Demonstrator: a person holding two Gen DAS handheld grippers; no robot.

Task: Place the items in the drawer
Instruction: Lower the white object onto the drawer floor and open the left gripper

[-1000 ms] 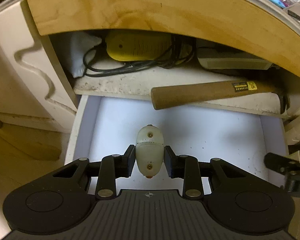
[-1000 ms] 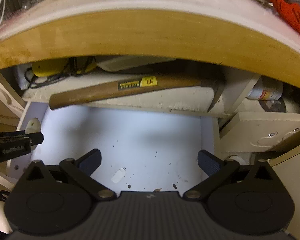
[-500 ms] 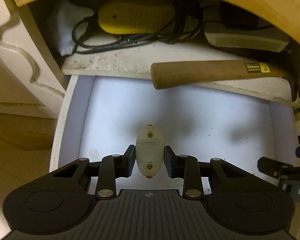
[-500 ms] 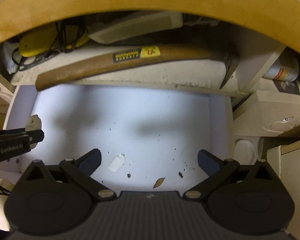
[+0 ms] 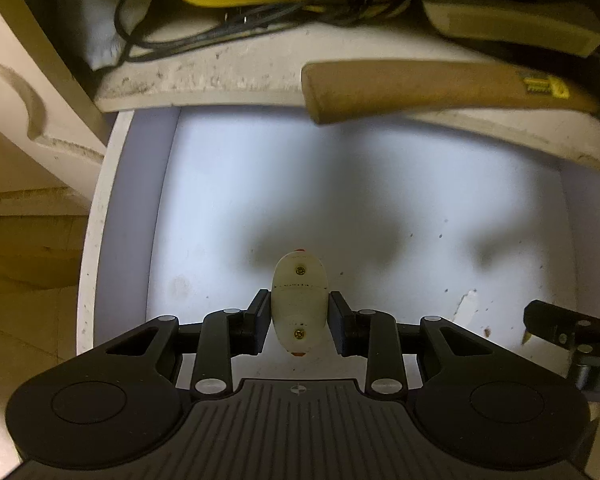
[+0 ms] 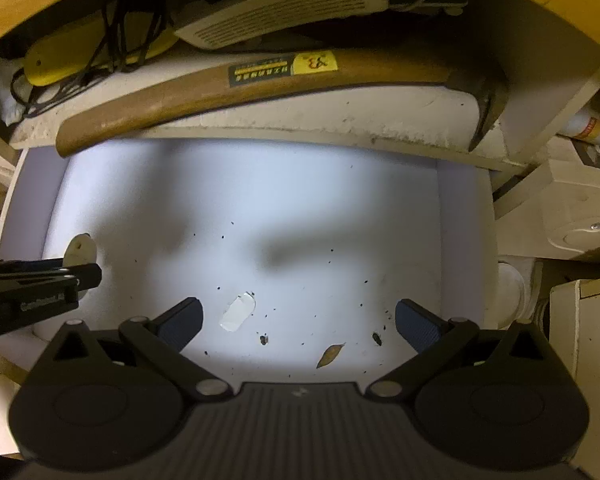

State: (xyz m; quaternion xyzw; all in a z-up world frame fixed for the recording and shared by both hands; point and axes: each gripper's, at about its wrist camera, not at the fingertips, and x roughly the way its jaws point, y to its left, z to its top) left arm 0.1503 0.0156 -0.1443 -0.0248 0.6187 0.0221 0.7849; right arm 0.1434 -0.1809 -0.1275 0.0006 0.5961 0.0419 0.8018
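I am holding a cream oval plastic piece (image 5: 299, 304) with two brass screws and red tips (it looks scuffed), the left gripper (image 5: 299, 318) clamping its sides above the open white drawer (image 5: 118, 216). The right gripper (image 6: 299, 318) is hanging over the same drawer, jaws spread wide and gripping nothing. Only the right wrist view is showing a dry brown leaf (image 6: 330, 355) at 6 o'clock and the wooden-handled hammer's dark metal head (image 6: 485, 109) at 2 o'clock.

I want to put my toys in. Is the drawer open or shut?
Open. The drawer is pulled out under the shelf, its white floor showing, with only crumbs and a dry leaf inside.
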